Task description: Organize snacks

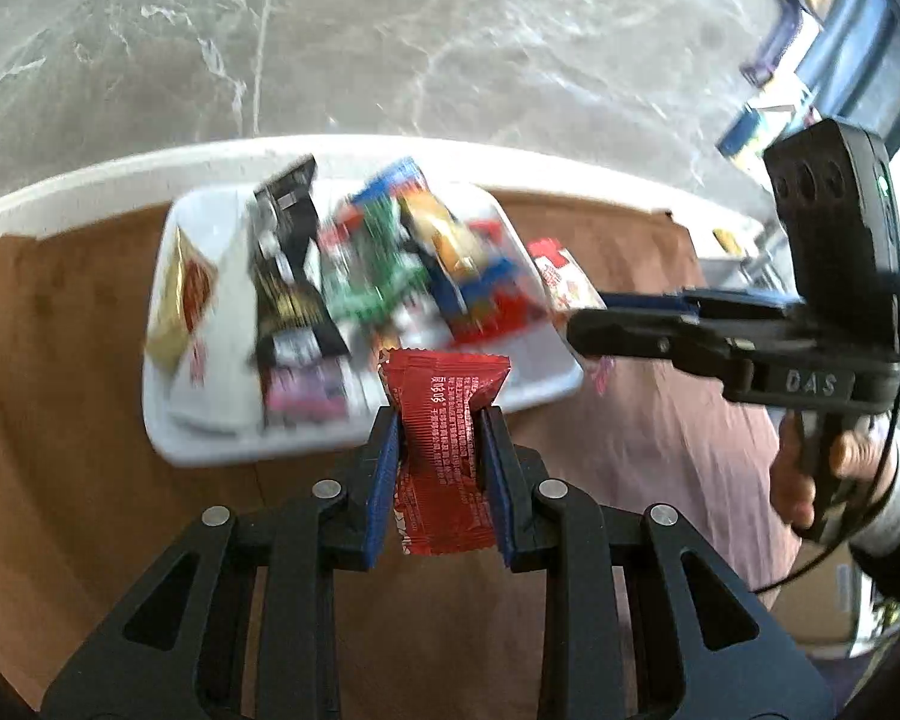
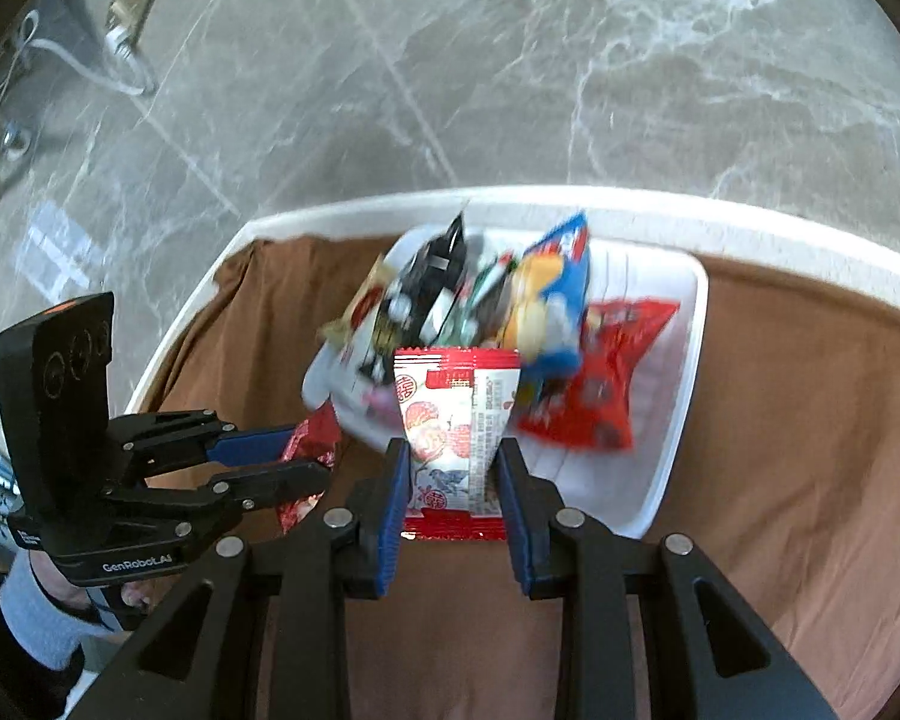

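**Both grippers carry a snack packet above the tray**

Left gripper (image 1: 441,420): jaws clamped on a red packet (image 1: 444,450) with small white print. The blue pads press in on both of its sides and the packet stands upright between them, its crimped top edge sticking out past the fingertips. In the right wrist view the same red packet (image 2: 309,438) shows only partly behind the left gripper's fingers.

Right gripper (image 2: 453,450): jaws clamped on a white packet with red print (image 2: 456,438), also upright, its red crimped ends showing above and below the pads. From the left wrist view this packet (image 1: 561,276) sits at the tip of the right gripper (image 1: 576,318), just beside the tray's right edge.

A hand (image 1: 810,468) with a pale sleeve grips the right gripper's handle.

White tray (image 1: 210,432) lies on a brown cloth (image 1: 60,390) that covers the counter, whose white rim (image 1: 90,186) shows along the far side. The tray holds a loose heap of snacks, blurred: a gold and red pack (image 1: 180,294) at the left, a black pack (image 1: 288,276), a green pack (image 1: 366,276), a blue and orange bag (image 1: 456,252). The right wrist view adds a red bag (image 2: 606,372) lying flat at the tray's right.

Grey marble floor (image 1: 450,30) lies beyond the counter.
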Available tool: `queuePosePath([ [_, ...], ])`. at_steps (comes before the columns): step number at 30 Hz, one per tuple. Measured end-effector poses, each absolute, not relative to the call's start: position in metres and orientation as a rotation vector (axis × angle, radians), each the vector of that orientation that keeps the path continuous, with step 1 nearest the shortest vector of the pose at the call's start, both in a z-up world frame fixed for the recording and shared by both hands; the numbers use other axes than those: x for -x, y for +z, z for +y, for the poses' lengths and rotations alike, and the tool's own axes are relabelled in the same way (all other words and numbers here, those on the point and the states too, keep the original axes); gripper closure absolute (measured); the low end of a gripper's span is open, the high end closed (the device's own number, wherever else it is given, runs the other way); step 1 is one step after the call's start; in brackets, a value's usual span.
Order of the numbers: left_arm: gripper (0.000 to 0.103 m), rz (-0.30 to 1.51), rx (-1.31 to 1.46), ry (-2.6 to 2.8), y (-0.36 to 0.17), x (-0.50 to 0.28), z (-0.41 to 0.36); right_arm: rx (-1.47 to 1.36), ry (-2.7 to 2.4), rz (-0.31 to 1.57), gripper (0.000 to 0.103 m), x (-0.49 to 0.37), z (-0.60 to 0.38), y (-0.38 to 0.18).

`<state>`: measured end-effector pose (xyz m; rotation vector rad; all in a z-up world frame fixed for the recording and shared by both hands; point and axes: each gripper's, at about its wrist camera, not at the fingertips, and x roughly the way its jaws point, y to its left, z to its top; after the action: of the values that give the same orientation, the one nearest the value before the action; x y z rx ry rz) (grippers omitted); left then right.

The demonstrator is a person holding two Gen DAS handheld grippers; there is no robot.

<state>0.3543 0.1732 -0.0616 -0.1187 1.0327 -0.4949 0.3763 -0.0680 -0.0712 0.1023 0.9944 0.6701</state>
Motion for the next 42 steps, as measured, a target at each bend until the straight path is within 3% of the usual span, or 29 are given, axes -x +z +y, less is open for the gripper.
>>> queuePosePath([
  [11,0.078,1.014,0.178,-0.453,-0.065,-0.446,0.184,-0.125,0.638,0.986,0.071,-0.437,-0.046,-0.069],
  [23,0.077,1.023,0.133,-0.405,-0.087,-0.481,0.171,-0.083,0.602,0.971,0.068,-0.46,-0.029,-0.079],
  [27,0.076,1.022,0.158,-0.388,-0.089,-0.484,0.172,-0.061,0.585,0.948,0.045,-0.459,-0.029,-0.076],
  [32,0.076,0.981,0.156,-0.368,-0.08,-0.481,0.174,-0.035,0.57,0.909,0.043,-0.454,-0.033,-0.067],
  [33,0.074,0.973,0.156,-0.364,-0.078,-0.48,0.174,-0.03,0.565,0.899,0.041,-0.452,-0.034,-0.065],
  [34,0.066,0.965,0.156,-0.359,-0.075,-0.478,0.175,-0.027,0.561,0.89,0.04,-0.451,-0.034,-0.063],
  [35,0.049,0.96,0.157,-0.356,-0.074,-0.477,0.175,-0.024,0.56,0.883,0.038,-0.45,-0.036,-0.061],
  [36,0.044,0.948,0.16,-0.351,-0.071,-0.475,0.176,-0.02,0.556,0.875,0.037,-0.448,-0.037,-0.059],
  [42,0.042,0.917,0.154,-0.349,-0.06,-0.459,0.176,0.009,0.542,0.838,0.033,-0.432,-0.041,-0.052],
])
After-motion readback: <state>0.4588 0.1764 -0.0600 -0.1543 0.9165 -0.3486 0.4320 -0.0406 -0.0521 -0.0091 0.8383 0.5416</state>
